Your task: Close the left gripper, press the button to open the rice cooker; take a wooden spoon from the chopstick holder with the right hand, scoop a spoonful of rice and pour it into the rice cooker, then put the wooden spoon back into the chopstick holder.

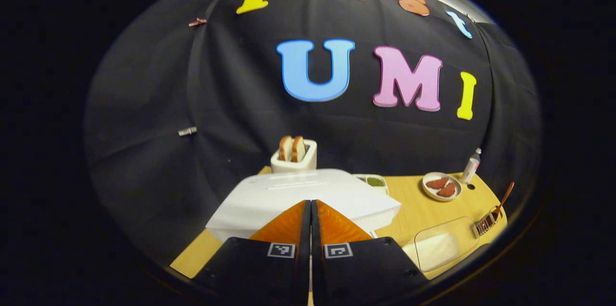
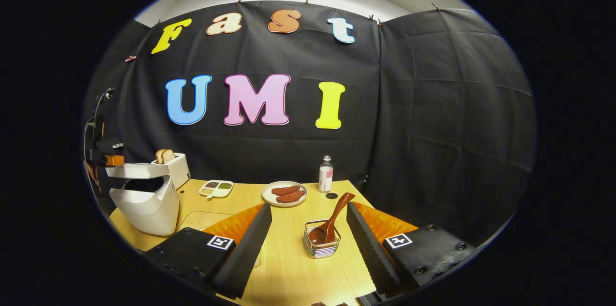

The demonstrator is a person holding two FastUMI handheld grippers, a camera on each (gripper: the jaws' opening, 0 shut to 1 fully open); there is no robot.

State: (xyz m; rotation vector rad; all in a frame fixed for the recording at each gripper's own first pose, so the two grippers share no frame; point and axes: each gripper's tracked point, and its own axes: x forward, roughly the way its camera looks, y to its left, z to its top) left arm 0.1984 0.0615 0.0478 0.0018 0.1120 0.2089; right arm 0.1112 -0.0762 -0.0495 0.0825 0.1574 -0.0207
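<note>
My left gripper (image 1: 310, 202) is shut with nothing between its fingers, its tips over the lid of the white rice cooker (image 1: 288, 197). In the right gripper view the rice cooker (image 2: 147, 205) stands at the table's left; its lid is lifted a little, with a dark gap under it, and the left gripper (image 2: 109, 159) is at the lid's far left end. My right gripper (image 2: 308, 206) is open just behind the wire chopstick holder (image 2: 321, 244), where the wooden spoon (image 2: 333, 219) leans bowl down. A clear container of rice (image 1: 438, 248) lies near the holder (image 1: 487, 222).
A white toaster with bread (image 2: 173, 165) stands behind the cooker. Along the back are a divided dish of grains (image 2: 216, 188), a plate with brown patties (image 2: 285, 194) and a small bottle (image 2: 326, 173). The black cloth wall closes the table's far and right sides.
</note>
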